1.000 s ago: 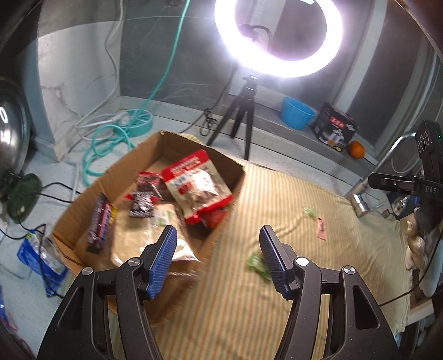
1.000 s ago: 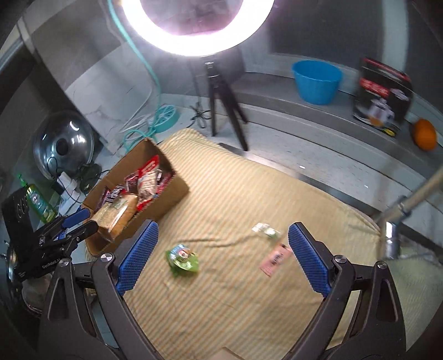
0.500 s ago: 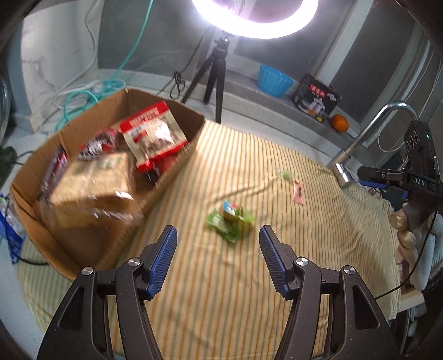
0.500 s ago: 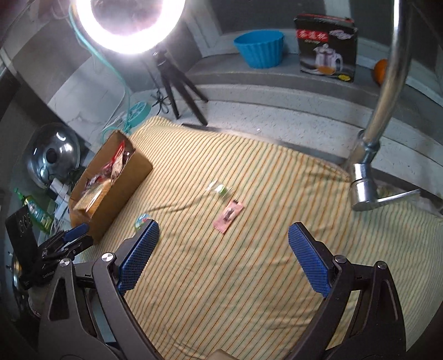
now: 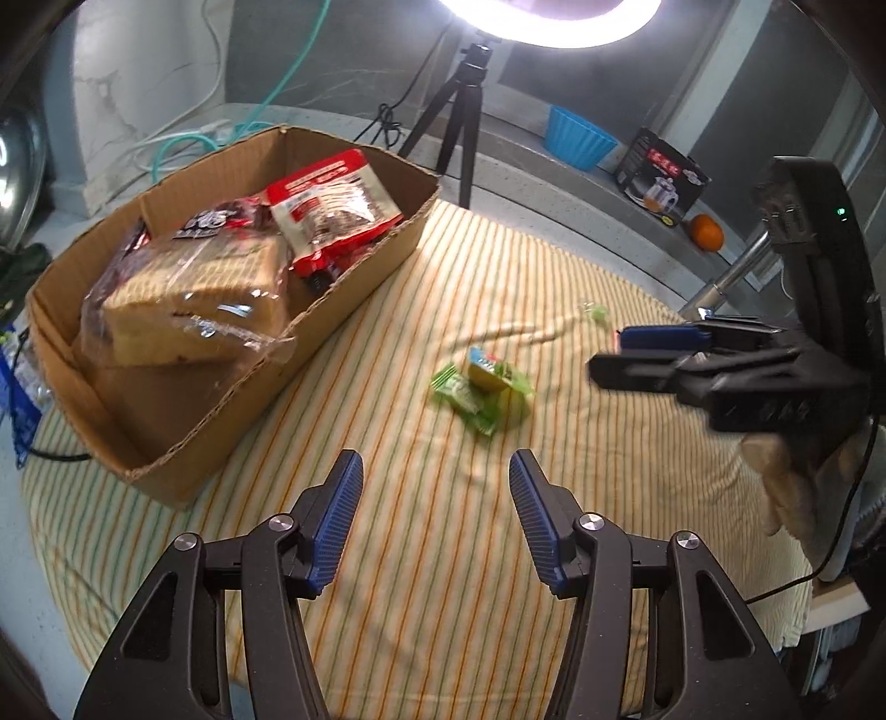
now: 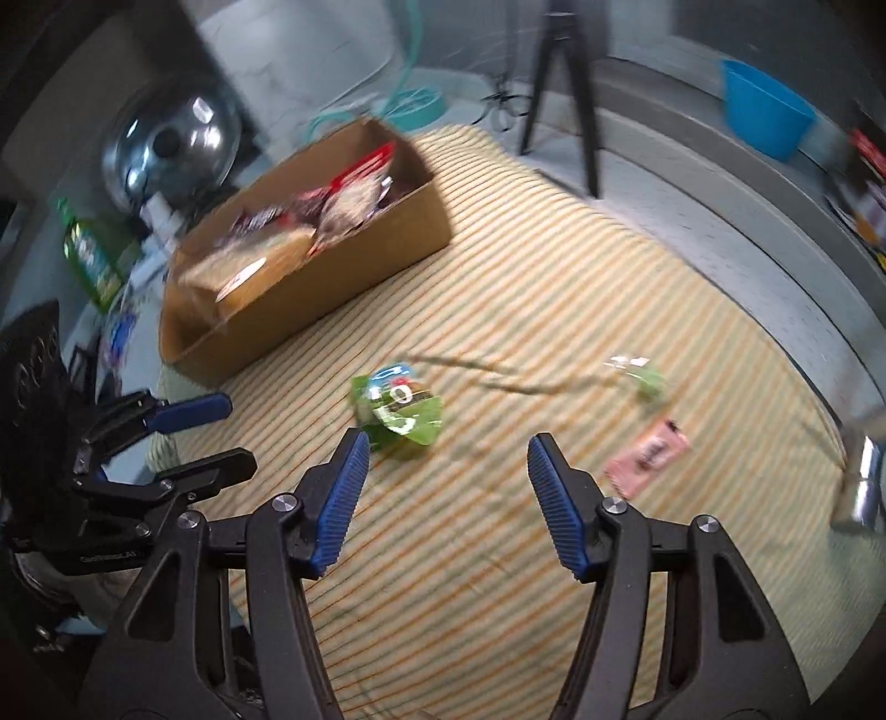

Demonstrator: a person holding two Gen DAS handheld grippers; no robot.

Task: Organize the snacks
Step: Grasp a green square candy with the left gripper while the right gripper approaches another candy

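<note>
I've got the open brown cardboard box (image 5: 232, 343) as my landmark; it sits on the yellow striped cloth (image 5: 443, 554) covering the surface. Inside it: a clear-wrapped loaf of sliced bread (image 5: 188, 299) at the near end, a red-and-white snack bag (image 5: 332, 205) leaning at the far end, and dark wrapped packets (image 5: 210, 221) betw. them.

Right of the box, apart from it, lies a crumpled green snack pouch w/ a yellow-and-blue label (image 5: 482, 387), flat on the cloth. Farther from the box on the same side: a small green wrapped candy (image 6: 642, 376) and, beyond that, a flat pink sachet (image 6: 645, 457). All three lie loose on the cloth, not touching each other.

My left gripper (image 5: 434, 515) hangs over bare cloth, nearer me than the green pouch; jaws part-open and closing, nothing betw. them. My right gripper (image 6: 446, 495) is tilted down at the cloth, jaws about half-width and closing fast; only cloth in the gap. In its view the green pouch sits just beyond the left pad, the pink sachet off past the right pad. That view is blurred, so pouch print is unreadable.

Behind the box: a black tripod (image 5: 459, 122) under a ring light (image 5: 548, 22), and a blue plastic bowl (image 5: 578, 138) on the ledge.
</note>
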